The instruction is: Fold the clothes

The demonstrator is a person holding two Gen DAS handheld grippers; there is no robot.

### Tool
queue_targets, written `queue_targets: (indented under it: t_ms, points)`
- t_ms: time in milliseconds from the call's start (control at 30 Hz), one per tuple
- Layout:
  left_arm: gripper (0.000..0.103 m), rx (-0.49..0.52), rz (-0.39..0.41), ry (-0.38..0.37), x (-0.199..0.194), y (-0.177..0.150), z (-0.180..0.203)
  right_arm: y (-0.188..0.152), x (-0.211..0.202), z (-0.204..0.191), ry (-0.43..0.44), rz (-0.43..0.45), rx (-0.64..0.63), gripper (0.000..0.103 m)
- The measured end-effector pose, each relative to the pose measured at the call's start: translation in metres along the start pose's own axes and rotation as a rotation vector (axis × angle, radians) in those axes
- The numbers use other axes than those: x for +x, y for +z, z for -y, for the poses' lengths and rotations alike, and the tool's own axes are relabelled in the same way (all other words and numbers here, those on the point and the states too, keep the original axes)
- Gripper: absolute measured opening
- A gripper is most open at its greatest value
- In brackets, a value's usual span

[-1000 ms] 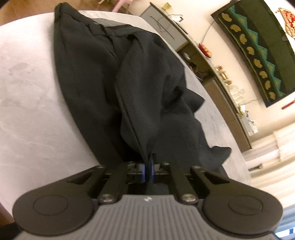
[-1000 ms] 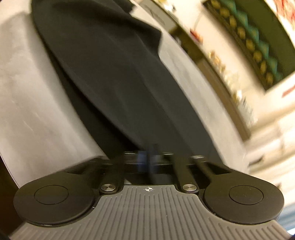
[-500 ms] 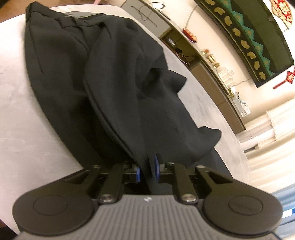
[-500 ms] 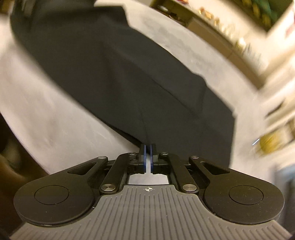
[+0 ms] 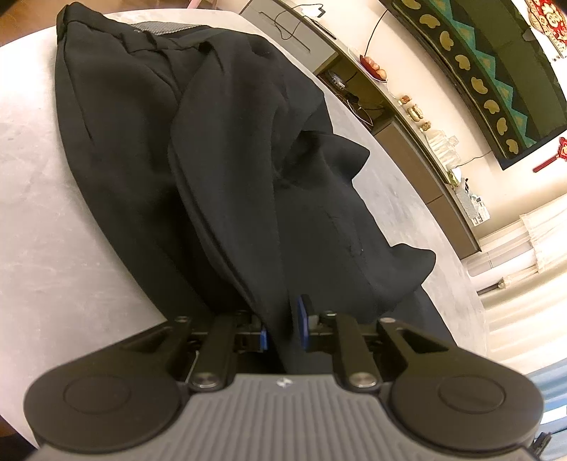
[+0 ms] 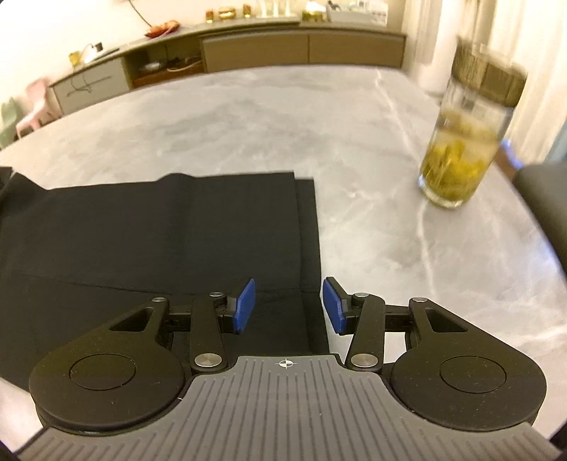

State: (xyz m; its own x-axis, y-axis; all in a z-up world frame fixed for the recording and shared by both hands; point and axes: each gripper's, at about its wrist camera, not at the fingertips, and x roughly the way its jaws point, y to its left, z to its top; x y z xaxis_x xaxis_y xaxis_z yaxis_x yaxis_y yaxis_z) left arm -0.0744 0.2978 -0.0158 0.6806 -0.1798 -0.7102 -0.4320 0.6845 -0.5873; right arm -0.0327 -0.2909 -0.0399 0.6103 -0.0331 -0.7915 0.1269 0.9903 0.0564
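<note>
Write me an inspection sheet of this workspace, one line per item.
Surface: grey marbled table, bare beyond the cloth.
Job's things: black trousers, waistband end bunched, leg hems flat.
Clutter: glass jar with yellow-green contents, clear of the cloth.
Grippers: left gripper open, fabric between its pads; right gripper open over the hem edge.
Cables: cord on the sideboard.
Surroundings: dark patterned wall hanging.

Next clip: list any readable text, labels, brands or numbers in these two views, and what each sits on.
No readable text in either view.
Red wall ornament: decorative pattern, possibly characters, too small to read.
Small mark on the left hand-held gripper body: a symbol, not text.
Crosshair mark on the right hand-held gripper body: a symbol, not text.
Glass jar: blurred, no label legible.
</note>
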Motion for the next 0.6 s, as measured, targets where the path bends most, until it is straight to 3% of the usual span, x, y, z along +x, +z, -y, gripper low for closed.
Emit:
queue_targets:
  t_ms: [133,233,267,367,500,600]
  points:
    - [0.015,0.008,-0.002,-0.002,0.004,0.001,0.004,-0.006,0.003,-0.001,-0.030,-0.020,-0.055,0.029]
    - [0.016,0.024,-0.005,-0.005,0.007,0.001,0.010,-0.014,-0.006,-0.011,-0.105,-0.039,-0.145,0.027]
    - [0.016,0.027,-0.005,-0.007,0.007,0.002,0.010,-0.015,-0.007,-0.014,-0.130,-0.050,-0.178,0.013]
    - [0.017,0.034,-0.005,-0.013,0.006,0.005,0.009,-0.015,-0.008,-0.018,-0.176,-0.084,-0.252,0.004]
    - [0.018,0.043,-0.004,-0.022,0.005,0.008,0.009,-0.009,-0.009,-0.015,-0.149,-0.094,-0.217,0.003]
    - [0.019,0.036,-0.004,-0.023,0.004,0.010,0.005,0.001,-0.011,-0.010,-0.101,-0.016,-0.124,0.019]
